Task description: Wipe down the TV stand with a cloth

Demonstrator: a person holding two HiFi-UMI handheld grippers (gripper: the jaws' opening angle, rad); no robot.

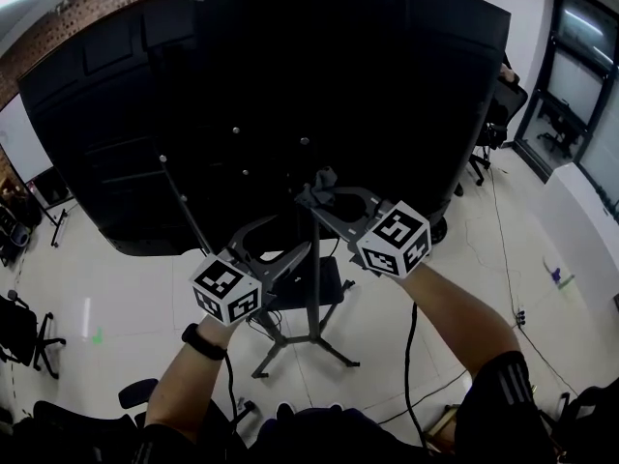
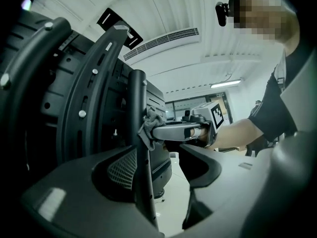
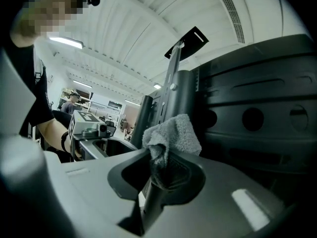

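Observation:
The TV stand's upright pole (image 1: 314, 278) rises from splayed legs (image 1: 314, 341) behind the big black TV back (image 1: 290, 85). My right gripper (image 1: 314, 199) is shut on a grey cloth (image 1: 320, 184), pressed against the pole high up near the TV bracket. The right gripper view shows the cloth (image 3: 171, 133) bunched between the jaws of the right gripper (image 3: 163, 167), against the pole (image 3: 181, 98). Lower down, my left gripper (image 1: 298, 257) is open, its jaws on either side of the pole. In the left gripper view the pole (image 2: 141, 148) stands by the left jaw of the left gripper (image 2: 158, 182), with a gap to the other jaw.
A dark shelf (image 1: 334, 283) sits on the stand below the grippers. Office chairs stand at the left (image 1: 24, 332) and back right (image 1: 498, 114). Cables (image 1: 411, 356) trail over the pale floor. A brick wall (image 1: 87, 8) is behind the TV.

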